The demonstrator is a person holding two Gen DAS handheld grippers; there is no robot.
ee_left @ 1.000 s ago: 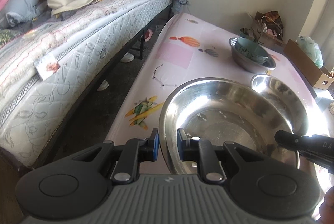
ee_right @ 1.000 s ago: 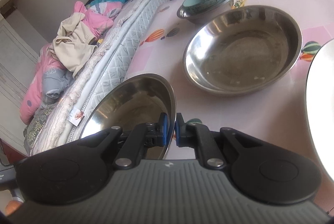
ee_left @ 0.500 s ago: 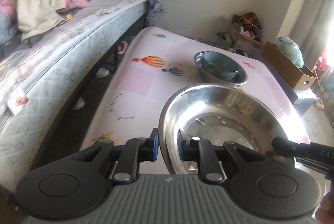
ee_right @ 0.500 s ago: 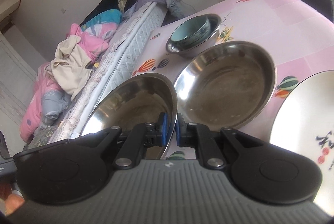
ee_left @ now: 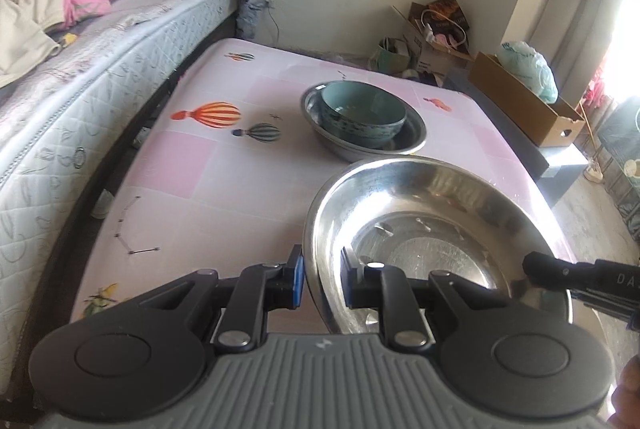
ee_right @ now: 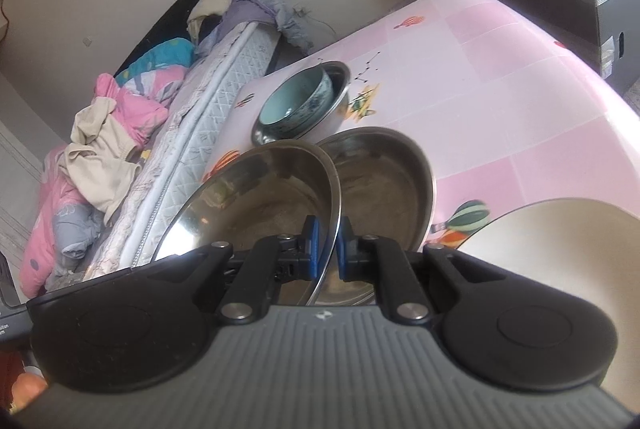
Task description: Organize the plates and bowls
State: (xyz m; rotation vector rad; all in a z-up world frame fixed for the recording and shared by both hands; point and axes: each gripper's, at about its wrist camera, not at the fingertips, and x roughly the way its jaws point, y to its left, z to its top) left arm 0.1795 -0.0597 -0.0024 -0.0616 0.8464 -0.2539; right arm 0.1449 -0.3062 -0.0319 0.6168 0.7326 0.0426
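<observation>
The only writing I can read is the white letters "DA" on my right claw's black body, poking in at the right of the left view; the rest is cut off.

My left claw (ee_left: 320,281) is clamped on the near-left rim of a wide, shiny stainless-steel bowl (ee_left: 432,229), one pad inside, one outside. My right claw (ee_right: 325,255) pinches the same bowl's opposite rim. It is empty.

Just past my right claw, partly under the held bowl, a second wide steel bowl (ee_right: 384,181) sits on the pink balloon-print tablecloth (ee_right: 520,101), also empty. Further ahead, a smaller steel bowl (ee_left: 408,137) holds a teal ceramic bowl (ee_left: 362,113). To my right claw's right is a cream plate (ee_right: 560,249).
</observation>
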